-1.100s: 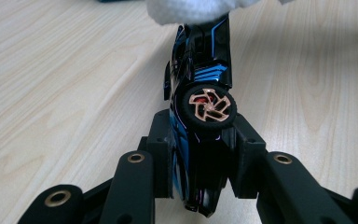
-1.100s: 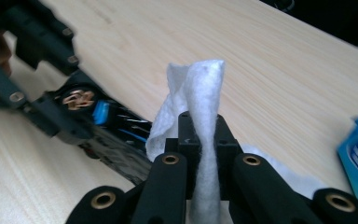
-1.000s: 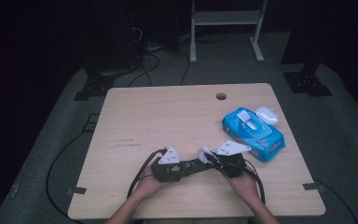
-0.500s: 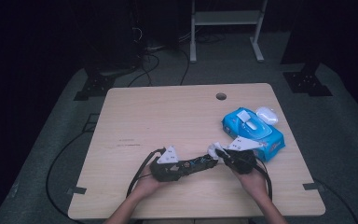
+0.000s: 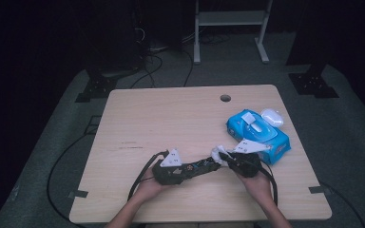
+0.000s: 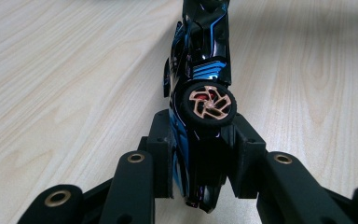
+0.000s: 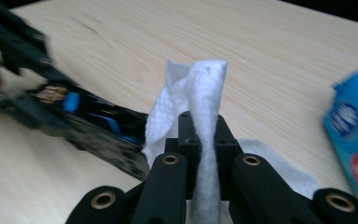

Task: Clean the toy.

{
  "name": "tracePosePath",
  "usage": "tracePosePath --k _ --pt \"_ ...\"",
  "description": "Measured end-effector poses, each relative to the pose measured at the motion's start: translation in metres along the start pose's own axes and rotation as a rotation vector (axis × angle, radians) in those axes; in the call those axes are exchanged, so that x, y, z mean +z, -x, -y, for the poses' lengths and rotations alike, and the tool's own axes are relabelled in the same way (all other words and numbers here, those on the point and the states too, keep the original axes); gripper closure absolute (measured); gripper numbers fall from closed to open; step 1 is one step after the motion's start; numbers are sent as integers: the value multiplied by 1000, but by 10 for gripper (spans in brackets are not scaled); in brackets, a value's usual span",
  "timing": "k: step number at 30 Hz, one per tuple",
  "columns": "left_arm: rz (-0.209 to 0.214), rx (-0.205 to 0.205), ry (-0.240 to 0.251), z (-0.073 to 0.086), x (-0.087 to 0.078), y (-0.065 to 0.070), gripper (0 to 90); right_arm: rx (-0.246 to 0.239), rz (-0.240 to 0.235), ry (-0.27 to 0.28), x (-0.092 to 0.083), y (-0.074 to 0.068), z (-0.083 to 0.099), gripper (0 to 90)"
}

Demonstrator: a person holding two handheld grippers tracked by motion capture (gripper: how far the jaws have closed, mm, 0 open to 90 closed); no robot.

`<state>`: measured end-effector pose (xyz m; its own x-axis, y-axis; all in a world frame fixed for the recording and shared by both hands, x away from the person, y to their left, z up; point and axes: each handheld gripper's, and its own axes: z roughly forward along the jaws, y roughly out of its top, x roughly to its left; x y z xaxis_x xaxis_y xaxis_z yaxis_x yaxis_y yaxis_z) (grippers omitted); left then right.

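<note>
The tabletop (image 5: 171, 123) carries the whole job near its front edge, toward the right corner. The work in hand looks like wiping a toy car with a wet wipe, and it seems to be under way rather than finished. The left tool (image 5: 215, 165) is clamped on the toy car (image 6: 200, 70), a black one with blue trim, lying on its side so that a bronze-spoked wheel faces up in the left gripper view. The right tool (image 5: 222, 155) is pinched tight on a white wipe (image 7: 200, 121), bunched upright between its jaws. In the high view the wipe sits right at the car's far end, so one end is probably being cleaned now; most of the body likely remains to be gone over.

Just behind the right hand (image 5: 256, 183), toward the right edge, lies the blue wipes pack (image 5: 261, 137) with its white lid (image 5: 272, 117) flipped open. It sits close beside the working hand and could be nudged. A cable hole (image 5: 225, 98) is near the back edge, well clear.
</note>
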<state>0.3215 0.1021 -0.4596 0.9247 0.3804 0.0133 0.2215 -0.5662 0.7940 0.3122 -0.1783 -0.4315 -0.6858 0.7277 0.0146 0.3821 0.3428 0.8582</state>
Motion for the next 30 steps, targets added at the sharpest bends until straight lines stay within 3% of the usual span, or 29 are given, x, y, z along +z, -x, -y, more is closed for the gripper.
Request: tracePosePath --k 3,7,13,14,18,20,22,24,25,27,30 --pt "-1 3 -2 0 -1 0 664 -52 4 -15 5 -9 -3 856" --pt "-3 11 -7 -1 0 0 661 -54 43 -30 2 -3 -2 856" --pt "-3 16 -10 0 1 0 654 -48 -32 -16 2 -9 -8 821" --pt "-4 15 -8 -1 0 0 649 -61 -48 -31 3 -11 -9 732" --pt "-5 7 1 -1 0 0 649 -42 -87 -23 5 -11 -11 642" --pt "-5 16 -2 -2 1 2 649 -41 -80 -20 8 -13 -12 627" --pt "-8 24 -5 -3 1 2 651 -44 -74 -25 12 -14 -11 649" --pt "-9 21 -5 -2 1 2 655 -54 -57 -17 16 -16 -9 777" --pt "-8 22 -4 -2 1 2 657 -36 -72 -14 19 -17 -10 817" --pt "-7 29 -7 -2 1 2 658 -49 -69 -16 22 -22 -12 830" --pt "-10 30 -6 -3 2 2 660 -58 -100 -17 26 -30 -14 836"
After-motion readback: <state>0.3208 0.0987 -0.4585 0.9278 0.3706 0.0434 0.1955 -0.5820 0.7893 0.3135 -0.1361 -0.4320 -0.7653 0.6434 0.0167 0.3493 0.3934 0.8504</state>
